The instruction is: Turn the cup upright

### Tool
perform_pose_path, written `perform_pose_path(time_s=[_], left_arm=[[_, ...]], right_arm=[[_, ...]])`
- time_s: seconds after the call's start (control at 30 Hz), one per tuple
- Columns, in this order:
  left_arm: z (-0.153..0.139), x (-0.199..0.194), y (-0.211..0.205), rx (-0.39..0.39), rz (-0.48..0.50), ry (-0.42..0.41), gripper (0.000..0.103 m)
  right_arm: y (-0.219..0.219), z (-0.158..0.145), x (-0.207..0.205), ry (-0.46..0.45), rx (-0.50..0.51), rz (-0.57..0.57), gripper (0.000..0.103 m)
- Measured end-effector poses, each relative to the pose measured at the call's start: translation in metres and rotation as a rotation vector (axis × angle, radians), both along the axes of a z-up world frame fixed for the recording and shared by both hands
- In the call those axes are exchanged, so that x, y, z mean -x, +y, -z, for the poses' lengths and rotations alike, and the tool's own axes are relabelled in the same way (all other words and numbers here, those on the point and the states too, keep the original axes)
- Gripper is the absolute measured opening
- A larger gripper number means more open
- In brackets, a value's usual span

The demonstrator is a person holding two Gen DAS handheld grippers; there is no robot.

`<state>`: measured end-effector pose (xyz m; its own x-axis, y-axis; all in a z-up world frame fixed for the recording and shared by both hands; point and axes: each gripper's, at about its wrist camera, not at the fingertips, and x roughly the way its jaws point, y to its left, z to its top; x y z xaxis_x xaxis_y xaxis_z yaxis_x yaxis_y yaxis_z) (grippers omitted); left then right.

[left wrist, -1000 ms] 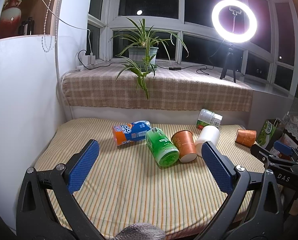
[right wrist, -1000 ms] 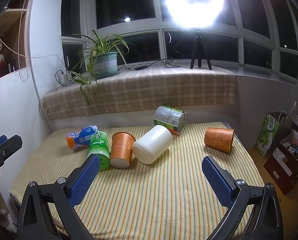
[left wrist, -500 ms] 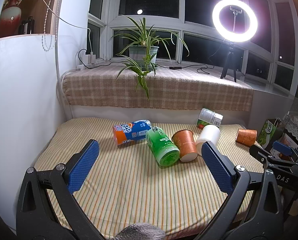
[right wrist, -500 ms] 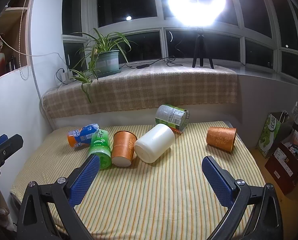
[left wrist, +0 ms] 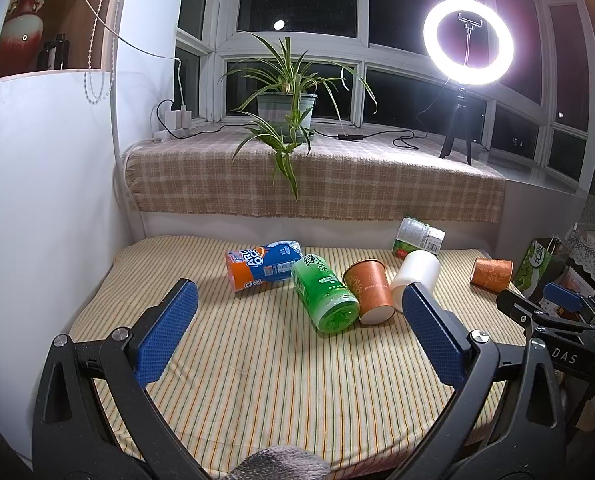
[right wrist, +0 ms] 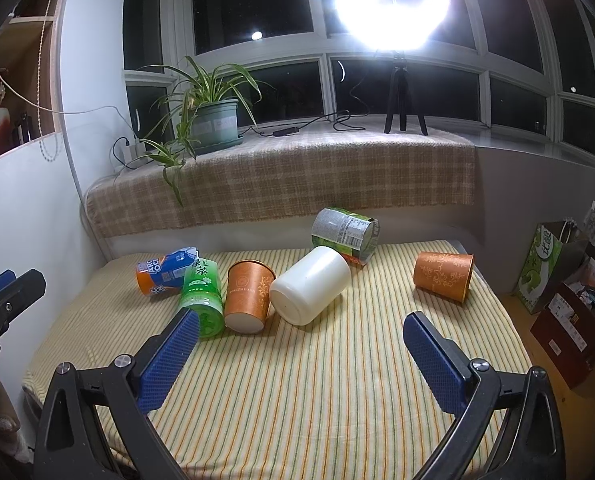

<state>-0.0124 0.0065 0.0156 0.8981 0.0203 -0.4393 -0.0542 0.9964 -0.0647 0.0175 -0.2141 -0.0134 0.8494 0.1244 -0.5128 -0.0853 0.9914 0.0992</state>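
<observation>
Several cups lie on their sides on the striped table. In the right wrist view: a white cup in the middle, an orange paper cup left of it, a second orange cup alone at the right. The left wrist view shows the white cup and both orange cups. My left gripper is open and empty, near the table's front. My right gripper is open and empty, just short of the white cup.
A green cup, a blue-orange cup and a labelled can also lie on the table. A ledge with a potted plant and ring light runs behind. Bags stand on the floor at the right.
The right gripper has crept slightly forward and left toward the cups. The left gripper has hardly moved. Both stay open.
</observation>
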Motion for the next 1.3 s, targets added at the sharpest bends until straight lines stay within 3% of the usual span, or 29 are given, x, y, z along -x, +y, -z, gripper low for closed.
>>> perform_pose_path(time_s=[0.83,1.3], left_arm=[[0.004,-0.004,0.017,0.0,-0.018,0.009,0.103],[0.03,-0.004,0.046,0.015,-0.087,0.079,0.103]], right_arm=[[0.011,0.005,-0.012,0.032,-0.011,-0.048,0.103],[0.055,0.007,-0.063,0.088,-0.025,-0.234,0.101]])
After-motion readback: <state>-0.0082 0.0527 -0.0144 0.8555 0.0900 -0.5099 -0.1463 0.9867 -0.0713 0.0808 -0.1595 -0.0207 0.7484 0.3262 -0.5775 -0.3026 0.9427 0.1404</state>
